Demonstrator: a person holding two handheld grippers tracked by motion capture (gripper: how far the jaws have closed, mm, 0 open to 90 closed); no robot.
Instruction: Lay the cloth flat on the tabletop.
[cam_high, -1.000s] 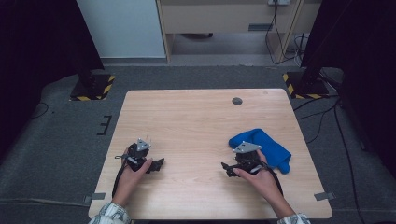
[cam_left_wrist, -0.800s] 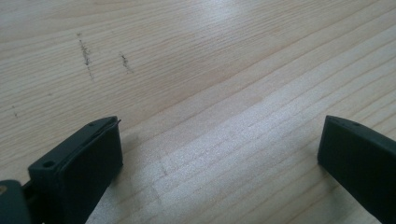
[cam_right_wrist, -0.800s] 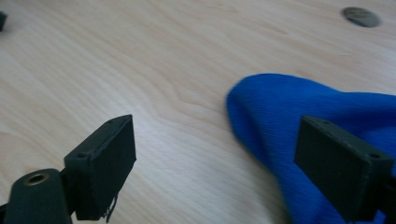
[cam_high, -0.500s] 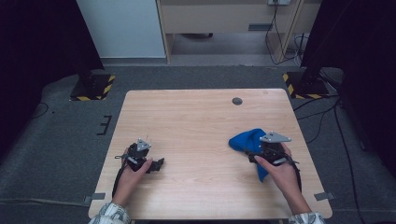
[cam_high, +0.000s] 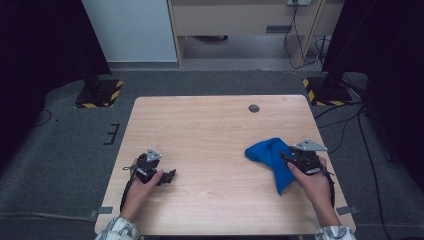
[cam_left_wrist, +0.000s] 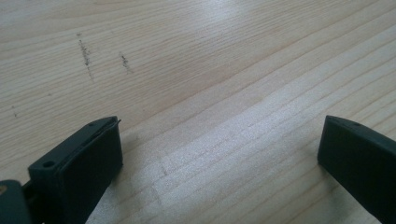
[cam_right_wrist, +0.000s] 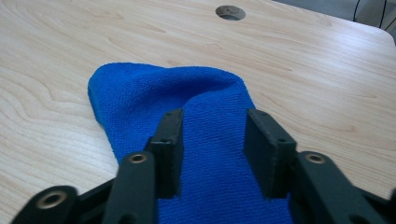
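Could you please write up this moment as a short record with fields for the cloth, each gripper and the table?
cloth: blue cloth, bunched, on the right part of the table, a raised fold running between the right gripper's jaws
right gripper: right gripper astride that fold; jaws have just been closing, with a gap visible at each pad
left gripper: left gripper low over bare wood, jaws wide apart, nothing between them
table: light wooden table with a round hole near its far edge

A crumpled blue microfibre cloth (cam_high: 272, 159) lies on the light wooden table (cam_high: 215, 135), toward its right near side. The round cable hole (cam_high: 254, 108) sits behind the cloth, near the table's far edge.
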